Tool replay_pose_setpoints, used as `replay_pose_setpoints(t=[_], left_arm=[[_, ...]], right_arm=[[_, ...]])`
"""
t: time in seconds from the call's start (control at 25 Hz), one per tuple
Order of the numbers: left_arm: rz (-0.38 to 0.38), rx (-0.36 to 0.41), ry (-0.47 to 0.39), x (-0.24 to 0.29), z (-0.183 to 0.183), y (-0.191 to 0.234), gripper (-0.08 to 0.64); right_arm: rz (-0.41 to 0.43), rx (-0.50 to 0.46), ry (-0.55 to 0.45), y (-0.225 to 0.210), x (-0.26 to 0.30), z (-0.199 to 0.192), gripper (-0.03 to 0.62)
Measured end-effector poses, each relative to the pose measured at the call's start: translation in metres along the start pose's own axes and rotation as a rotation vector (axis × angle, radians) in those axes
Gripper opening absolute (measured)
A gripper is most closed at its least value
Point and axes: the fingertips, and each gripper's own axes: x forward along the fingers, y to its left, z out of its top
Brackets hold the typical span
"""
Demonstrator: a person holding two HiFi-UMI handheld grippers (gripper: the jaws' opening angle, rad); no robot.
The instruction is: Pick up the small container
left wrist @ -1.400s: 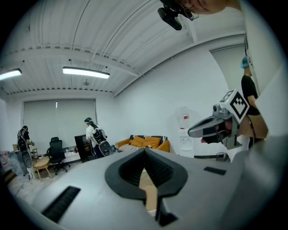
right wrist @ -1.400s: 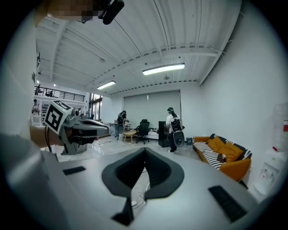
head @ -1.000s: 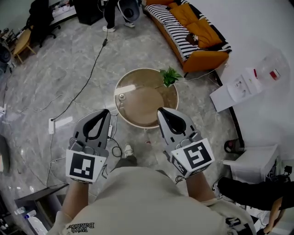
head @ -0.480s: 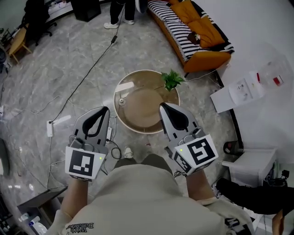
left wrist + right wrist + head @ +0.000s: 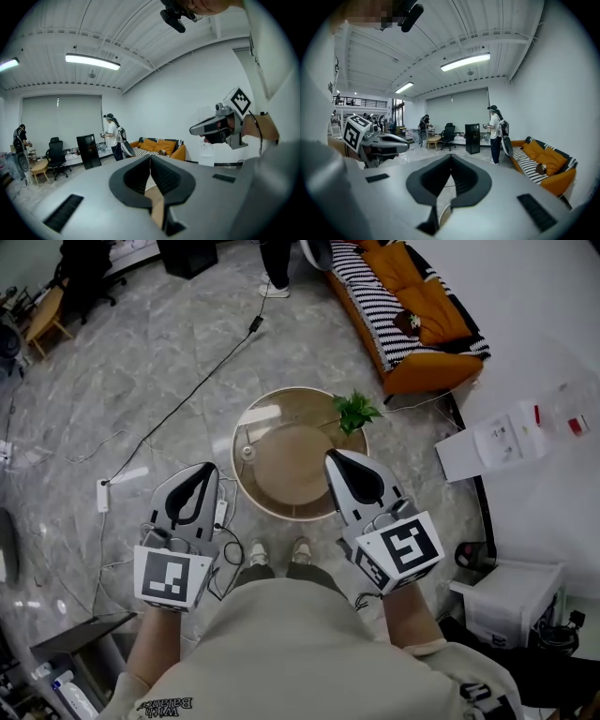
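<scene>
The left gripper [image 5: 206,470] has its jaws pressed together with nothing between them. The right gripper [image 5: 334,460] is likewise closed and empty, its tips meeting in its own view. Each carries a cube with a black-and-white square marker and no lettering. Both are held side by side, tilted slightly downward. The left one is just off the near-left rim of the round table [image 5: 295,460] and the right one over its near-right rim. The small container [image 5: 247,452] stands at the table's left edge, apart from both grippers. A potted plant [image 5: 354,412] sits at the far-right edge. Print on the shirt [image 5: 281,652] hem and the labels on the white box [image 5: 511,432] right of the table are too small to read.
</scene>
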Motion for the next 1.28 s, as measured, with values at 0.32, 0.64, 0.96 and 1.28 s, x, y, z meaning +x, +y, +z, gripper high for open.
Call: replay_pose_setpoints(t=[0.32, 0.64, 0.96, 1.28], left_arm=[[0.058, 0.014, -0.029, 0.031, 0.0, 0.017, 0.029], [0.046, 0.029, -0.039, 0.081, -0.019, 0.042, 0.177], [-0.005, 0.061, -0.047, 0.15, -0.091, 0.053, 0.256], [-0.034, -0.059, 0.027, 0.211, -0.213, 0.057, 0.292]], right_arm=[[0.044, 0.026, -0.017, -0.023, 0.028, 0.003, -0.003], [0.064, -0.027, -0.049, -0.046, 0.087, 0.005, -0.003], [0.082, -0.017, 0.03, -0.066, 0.161, -0.069, -0.003], [0.087, 0.046, 0.137, -0.071, 0.213, -0.176, -0.004]])
